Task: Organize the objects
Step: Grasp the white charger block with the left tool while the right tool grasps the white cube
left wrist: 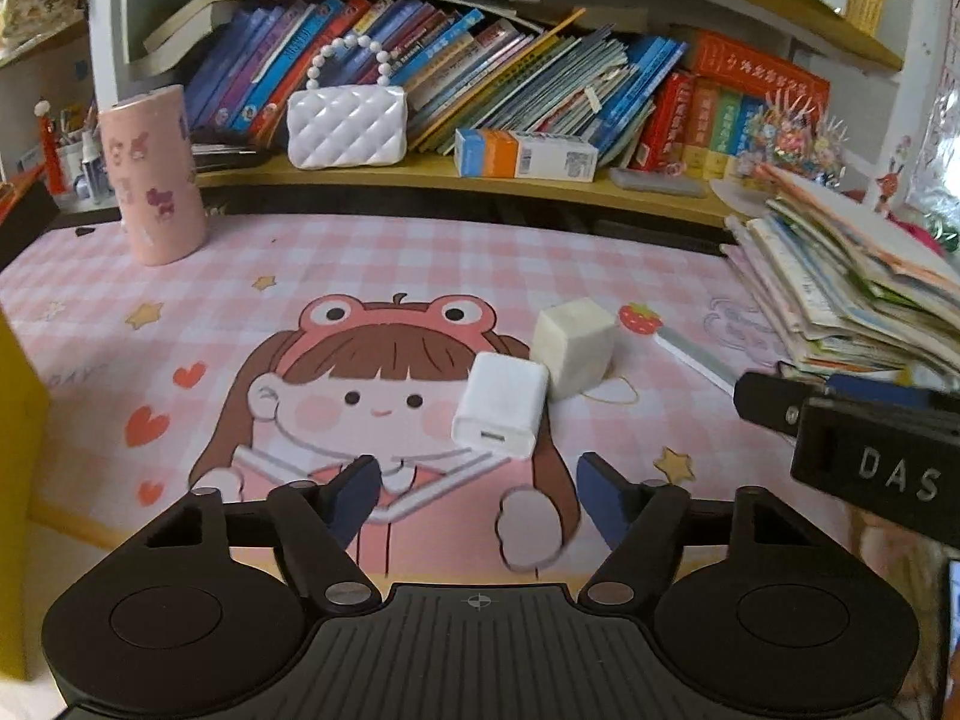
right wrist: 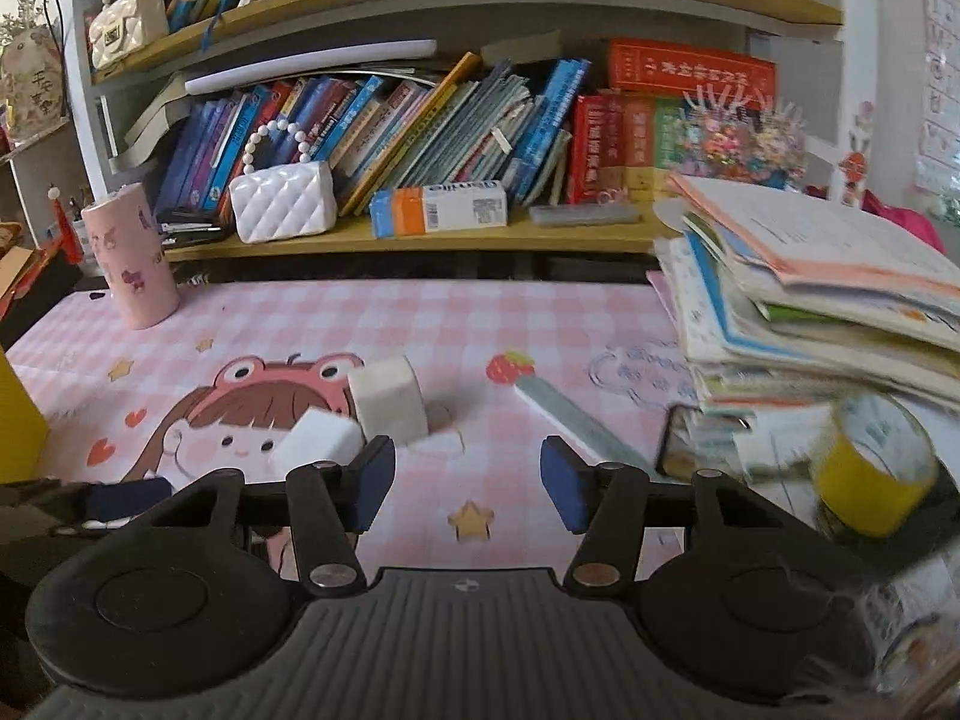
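A white USB charger point(left wrist: 501, 403) lies on the pink cartoon desk mat point(left wrist: 420, 276), just beyond my open, empty left gripper point(left wrist: 479, 489). A cream sponge cube point(left wrist: 573, 347) sits right behind it. In the right wrist view the charger point(right wrist: 315, 441) and the cube point(right wrist: 389, 399) lie ahead and left of my open, empty right gripper point(right wrist: 468, 489). A strawberry-topped ruler point(right wrist: 564, 408) lies on the mat ahead of the right finger. The right gripper's body point(left wrist: 870, 444) shows at the right of the left wrist view.
A pink cylinder holder point(left wrist: 153, 177) stands at the mat's back left. A bookshelf with a white quilted purse point(left wrist: 347, 123) and an orange-white box point(left wrist: 525, 155) runs behind. A tall book stack point(right wrist: 828, 300) and a yellow tape roll point(right wrist: 873, 468) sit right. A yellow object point(left wrist: 18, 480) borders the left.
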